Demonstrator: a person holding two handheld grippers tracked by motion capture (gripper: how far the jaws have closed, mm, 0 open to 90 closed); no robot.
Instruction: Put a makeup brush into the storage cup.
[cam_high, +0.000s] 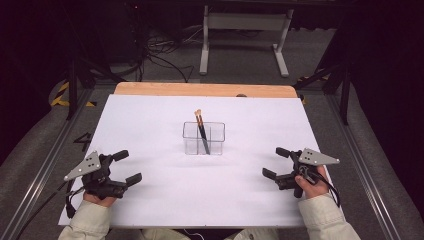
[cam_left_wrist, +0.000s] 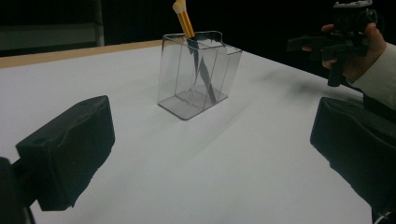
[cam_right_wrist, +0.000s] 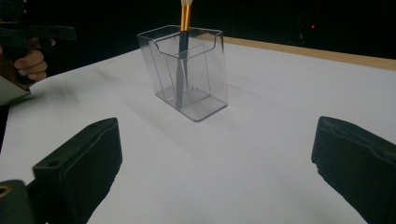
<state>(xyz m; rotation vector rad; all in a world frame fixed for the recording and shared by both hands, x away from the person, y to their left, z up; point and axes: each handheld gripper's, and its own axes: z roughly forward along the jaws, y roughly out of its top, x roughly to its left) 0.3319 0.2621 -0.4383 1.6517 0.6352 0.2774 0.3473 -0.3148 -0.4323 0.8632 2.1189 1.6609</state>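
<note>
A clear plastic holder stands upright in the middle of the white sheet. Two brushes with dark handles, gold ferrules and pale tips lean inside it, tips up. The holder and brushes appear ahead in the left gripper view, and the holder again in the right gripper view. My left gripper rests open at the sheet's near left, empty. At the near right my right gripper is open and empty as well. Both point toward the holder from a distance.
The sheet covers a wooden table whose far edge shows bare. Behind it stand a white frame and loose cables on the floor. Metal rails run along both sides of the table.
</note>
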